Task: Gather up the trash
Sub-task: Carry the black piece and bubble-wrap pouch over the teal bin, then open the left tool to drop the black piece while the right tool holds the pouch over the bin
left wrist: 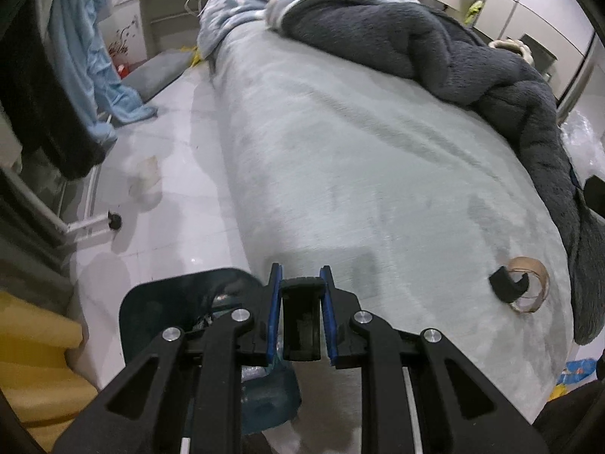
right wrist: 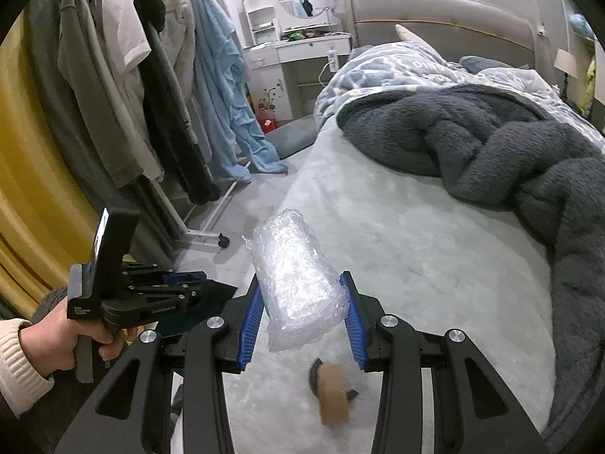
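Two grippers: right gripper [right wrist: 304, 317] clamps bubble-wrap roll [right wrist: 297, 276] — long axis fwd; left gripper [left wrist: 301, 304] pinches dustpan [left wrist: 181, 302] handle, dustpan lower-left — nearer.

left gripper [right wrist: 189, 278]: black linkage, blue pads, silver screws | sleeve [right wrist: 17, 355]: cream ribbed knit cuff

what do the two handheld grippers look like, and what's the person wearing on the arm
Both grippers, left gripper and right gripper, are black plastic linkage frames with silver round pivot bolts and ribbed blue pads lining the jaws. The left one has a black pistol-style handle with small white lettering. The cream ribbed knit sleeve cuff covers the wrist.
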Motion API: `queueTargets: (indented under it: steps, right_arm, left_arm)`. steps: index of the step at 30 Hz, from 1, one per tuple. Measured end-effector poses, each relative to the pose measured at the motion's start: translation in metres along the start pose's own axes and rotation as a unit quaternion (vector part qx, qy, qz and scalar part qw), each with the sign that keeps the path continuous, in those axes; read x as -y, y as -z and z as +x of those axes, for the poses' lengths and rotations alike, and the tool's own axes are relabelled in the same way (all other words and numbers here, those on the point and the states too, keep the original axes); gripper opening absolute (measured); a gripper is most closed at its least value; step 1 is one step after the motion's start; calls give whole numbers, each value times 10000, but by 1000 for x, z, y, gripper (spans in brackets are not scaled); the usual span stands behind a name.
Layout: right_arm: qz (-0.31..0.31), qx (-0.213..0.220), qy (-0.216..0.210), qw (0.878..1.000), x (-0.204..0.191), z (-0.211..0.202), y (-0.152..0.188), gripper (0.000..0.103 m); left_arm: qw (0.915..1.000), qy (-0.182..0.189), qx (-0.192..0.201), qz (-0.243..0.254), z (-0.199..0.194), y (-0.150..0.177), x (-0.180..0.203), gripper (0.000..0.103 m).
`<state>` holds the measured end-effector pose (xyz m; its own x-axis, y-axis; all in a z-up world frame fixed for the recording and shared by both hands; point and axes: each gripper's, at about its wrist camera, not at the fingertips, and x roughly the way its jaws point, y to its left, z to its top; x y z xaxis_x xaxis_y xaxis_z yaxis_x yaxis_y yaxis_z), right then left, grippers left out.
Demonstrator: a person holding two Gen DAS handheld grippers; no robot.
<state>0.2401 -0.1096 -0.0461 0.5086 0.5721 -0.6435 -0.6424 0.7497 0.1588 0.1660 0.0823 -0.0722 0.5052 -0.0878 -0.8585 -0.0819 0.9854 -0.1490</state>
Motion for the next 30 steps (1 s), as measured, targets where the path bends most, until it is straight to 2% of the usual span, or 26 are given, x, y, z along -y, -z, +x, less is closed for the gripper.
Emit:
queueTargets:
  steps: [19, 30]
  right_arm:
    - [-334, -331, -369, 9982, -58, 58, -23, 41]
    - [-490, -717, -459, 9952, -80, 106, -25, 41]
  left_arm:
    - [9940, -277, -885, -576, 24, 25, -77, 22]
    - [9873, -169, -1341, -840, 35, 41, -109, 22]
